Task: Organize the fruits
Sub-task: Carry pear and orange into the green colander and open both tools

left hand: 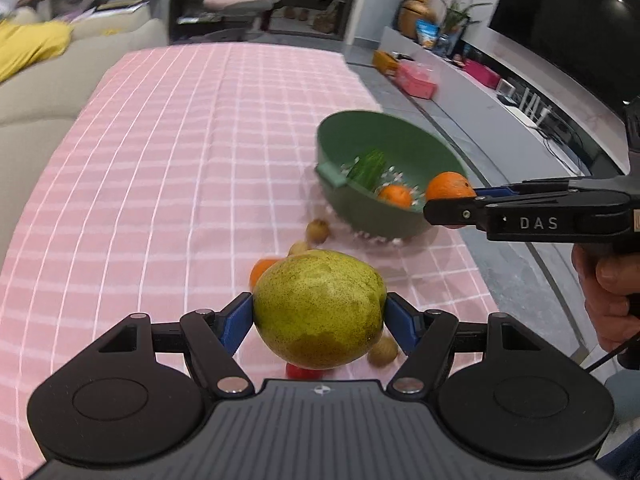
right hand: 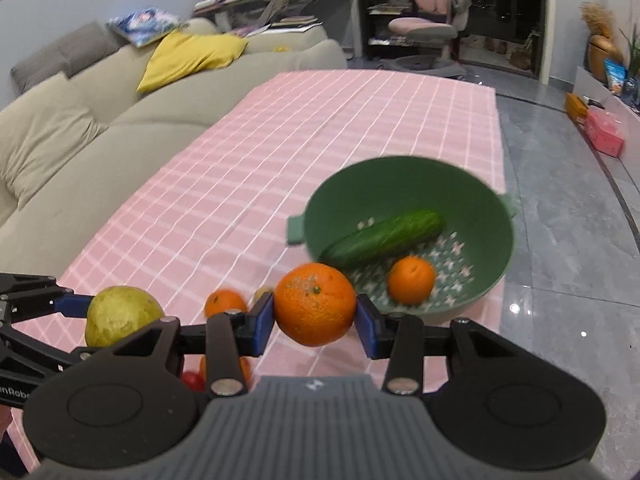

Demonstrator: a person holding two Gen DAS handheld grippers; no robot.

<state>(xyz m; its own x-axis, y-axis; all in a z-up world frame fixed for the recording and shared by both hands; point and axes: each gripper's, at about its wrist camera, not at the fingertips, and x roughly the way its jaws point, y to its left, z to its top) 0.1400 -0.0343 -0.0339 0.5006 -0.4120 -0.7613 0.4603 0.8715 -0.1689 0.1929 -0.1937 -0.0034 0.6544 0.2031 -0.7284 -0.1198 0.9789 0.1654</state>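
Yellow-green and freckled with dark specks, the pear (left hand: 320, 310) sits pinched between the blue pads of the left gripper (left hand: 320, 316), lifted clear of the table. The right gripper (right hand: 315, 320) clamps a pebbly orange (right hand: 315, 304) the same way, just short of the green bowl (right hand: 496, 248). Inside that bowl lie a cucumber (right hand: 384, 238) and a smaller orange (right hand: 411, 280).

Below the pear, a red fruit (left hand: 299, 371) is mostly hidden, and the small brownish fruits (left hand: 318, 231) nearby are too blurred to name. Another orange (left hand: 262, 270) peeks from behind the pear.

Everything rests on a pink checked tablecloth (left hand: 180, 152). A beige sofa (right hand: 80, 152) with a yellow cushion (right hand: 188, 56) runs along one side; a pink desk chair (right hand: 432, 8) stands at the far end, on a grey tiled floor (right hand: 560, 240).
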